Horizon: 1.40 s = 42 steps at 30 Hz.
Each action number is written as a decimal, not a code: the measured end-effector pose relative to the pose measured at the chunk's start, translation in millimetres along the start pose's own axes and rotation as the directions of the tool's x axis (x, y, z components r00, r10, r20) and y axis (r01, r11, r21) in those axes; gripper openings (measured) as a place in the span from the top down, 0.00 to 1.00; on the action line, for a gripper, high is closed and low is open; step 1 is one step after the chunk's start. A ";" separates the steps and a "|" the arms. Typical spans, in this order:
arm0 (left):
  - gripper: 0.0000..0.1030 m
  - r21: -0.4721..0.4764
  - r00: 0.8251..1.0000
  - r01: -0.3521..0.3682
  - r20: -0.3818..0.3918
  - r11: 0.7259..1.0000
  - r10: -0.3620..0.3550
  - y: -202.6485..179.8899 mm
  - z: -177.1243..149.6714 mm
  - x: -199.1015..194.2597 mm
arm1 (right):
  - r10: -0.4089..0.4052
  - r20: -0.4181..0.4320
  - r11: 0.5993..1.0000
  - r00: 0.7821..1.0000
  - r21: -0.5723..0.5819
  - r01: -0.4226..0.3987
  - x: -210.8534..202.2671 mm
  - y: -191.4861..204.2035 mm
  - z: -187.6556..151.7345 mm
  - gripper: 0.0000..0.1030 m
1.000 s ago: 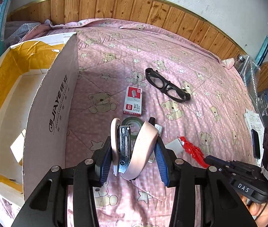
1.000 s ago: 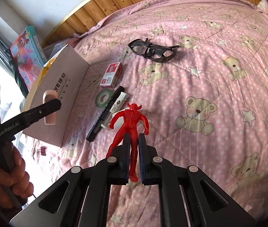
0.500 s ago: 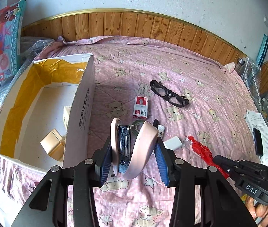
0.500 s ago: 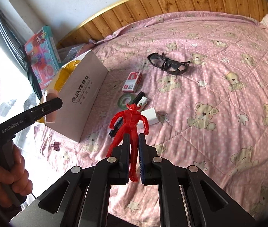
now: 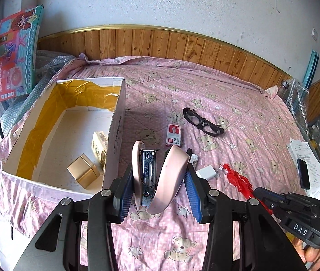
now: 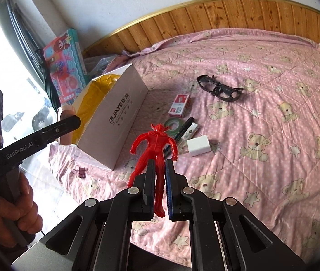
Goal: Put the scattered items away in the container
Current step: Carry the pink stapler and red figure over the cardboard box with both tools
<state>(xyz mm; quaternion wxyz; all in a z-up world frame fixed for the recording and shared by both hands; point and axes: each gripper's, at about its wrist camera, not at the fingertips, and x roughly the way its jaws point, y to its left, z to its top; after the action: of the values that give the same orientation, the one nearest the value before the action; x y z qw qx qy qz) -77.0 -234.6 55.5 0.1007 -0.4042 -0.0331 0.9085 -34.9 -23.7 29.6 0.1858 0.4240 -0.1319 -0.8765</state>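
Pink stapler (image 5: 157, 176) sits clamped in the left gripper (image 5: 157, 189), just right of the box (image 5: 114, 135) wall; the right gripper (image 6: 158, 187) pinches the red figure (image 6: 155, 144) by its legs, nearer. Releasing early would drop either outside the box.

Pink stapler (image 5: 157, 176) and red figure (image 6: 157, 149) aloft beside open white box (image 5: 114, 135).

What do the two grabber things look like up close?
Both are black plastic tools. The left gripper has flat black arms with triangle-shaped holes, silver screws and ridged blue pads on its fingers; "GenRobot.AI" is printed in white on its side. The right gripper has the same shape, and a white "DAS" label on its side.
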 end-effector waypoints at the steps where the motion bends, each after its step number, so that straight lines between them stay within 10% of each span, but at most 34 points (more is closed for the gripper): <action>1: 0.57 -0.002 1.000 -0.002 0.004 1.000 0.002 2.0 0.5 -1.9 | 0.002 0.001 1.000 1.000 -0.009 -0.002 -0.1 4.6 1.8 0.92; 42: 0.57 -0.168 0.994 -0.096 0.031 0.981 0.102 121.7 25.4 1.6 | 0.097 0.014 0.973 0.995 -0.212 -0.092 48.4 124.5 84.6 0.92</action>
<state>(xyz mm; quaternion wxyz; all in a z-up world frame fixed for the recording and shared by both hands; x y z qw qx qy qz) -115.8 -352.7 54.2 0.0206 -0.3944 -0.0908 0.9142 -103.0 -150.3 95.7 0.2698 0.3845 -0.0605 -0.8807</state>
